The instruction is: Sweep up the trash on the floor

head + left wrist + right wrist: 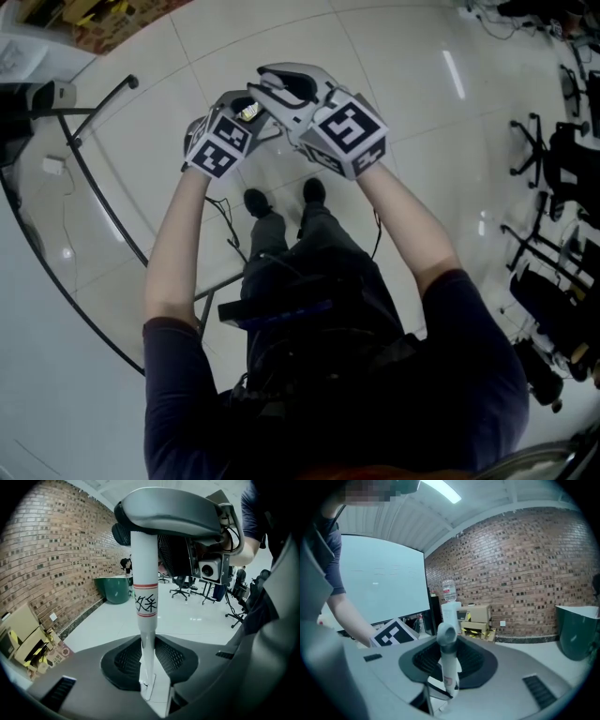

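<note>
A white handle pole (144, 597) with red bands and black handwriting rises between the jaws of my left gripper (147, 667), whose pads press on it. Its upper end reaches my right gripper (178, 513), just above. In the right gripper view the handle's top, a white shaft with a grey cap (446, 635), stands between the jaws of my right gripper (446, 679), clamped there. From the head view both grippers, left (225, 141) and right (323, 117), are held close together at chest height over the pale tiled floor; the pole below them is hidden.
A dark green bin (114, 589) stands by the brick wall, with cardboard boxes (26, 639) along it. Office chairs (534, 141) stand at the right. A black metal frame (103, 216) curves along the left. The person's shoes (255, 202) are below the grippers.
</note>
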Tool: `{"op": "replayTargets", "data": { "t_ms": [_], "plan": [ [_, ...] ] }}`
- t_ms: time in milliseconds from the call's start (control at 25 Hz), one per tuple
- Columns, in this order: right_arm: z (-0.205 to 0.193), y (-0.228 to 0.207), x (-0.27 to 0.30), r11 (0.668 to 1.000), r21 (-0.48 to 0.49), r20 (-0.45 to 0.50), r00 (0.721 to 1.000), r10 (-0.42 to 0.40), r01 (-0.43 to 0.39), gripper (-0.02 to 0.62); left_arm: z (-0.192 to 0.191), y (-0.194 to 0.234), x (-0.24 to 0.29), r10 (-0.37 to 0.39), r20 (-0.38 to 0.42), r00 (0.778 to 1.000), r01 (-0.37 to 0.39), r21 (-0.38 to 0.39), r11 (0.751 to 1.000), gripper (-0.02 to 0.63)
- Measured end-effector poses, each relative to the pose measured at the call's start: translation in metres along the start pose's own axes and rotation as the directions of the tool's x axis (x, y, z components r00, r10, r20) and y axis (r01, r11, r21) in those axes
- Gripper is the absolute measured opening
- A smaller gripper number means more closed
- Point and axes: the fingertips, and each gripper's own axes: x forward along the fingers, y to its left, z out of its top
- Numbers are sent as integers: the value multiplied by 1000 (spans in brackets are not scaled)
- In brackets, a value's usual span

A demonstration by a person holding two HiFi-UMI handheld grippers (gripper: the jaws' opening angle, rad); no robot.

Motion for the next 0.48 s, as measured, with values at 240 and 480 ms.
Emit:
{"op": "replayTargets", "data": {
  "t_ms": [240,480],
  "plan": [
    [31,31,-36,983,-65,25,984,174,-172,118,27,-26,-32,84,-4,996,-84,-45,995,84],
    [81,80,-80,907,-157,36,916,400,-390,118,66,-56,-87,203,20,979,-201,-72,977,84]
  ]
}}
